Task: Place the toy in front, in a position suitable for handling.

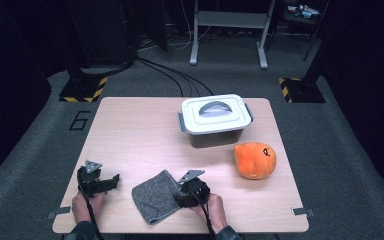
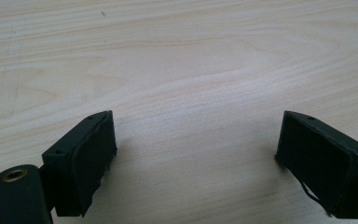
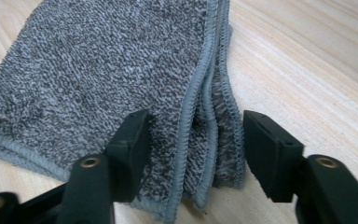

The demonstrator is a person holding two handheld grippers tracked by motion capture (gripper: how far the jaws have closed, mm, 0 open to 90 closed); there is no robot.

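Observation:
A folded grey terry cloth (image 1: 154,199) lies near the table's front edge, between my two hands. My right gripper (image 1: 182,196) is at the cloth's right side. In the right gripper view the cloth (image 3: 98,70) has its stitched, layered edge between the jaws of the right gripper (image 3: 196,128). One jaw rests over the cloth, the other stands on the bare wood just beside the edge, and the pads do not squeeze it. My left gripper (image 1: 112,180) sits left of the cloth, apart from it. In its own view the left gripper (image 2: 196,140) is open wide over bare wood.
A grey box with a white handled lid (image 1: 216,119) stands at the back middle of the wooden table (image 1: 130,130). An orange plush toy (image 1: 255,160) lies at the right, in front of the box. Cables run over the floor behind the table.

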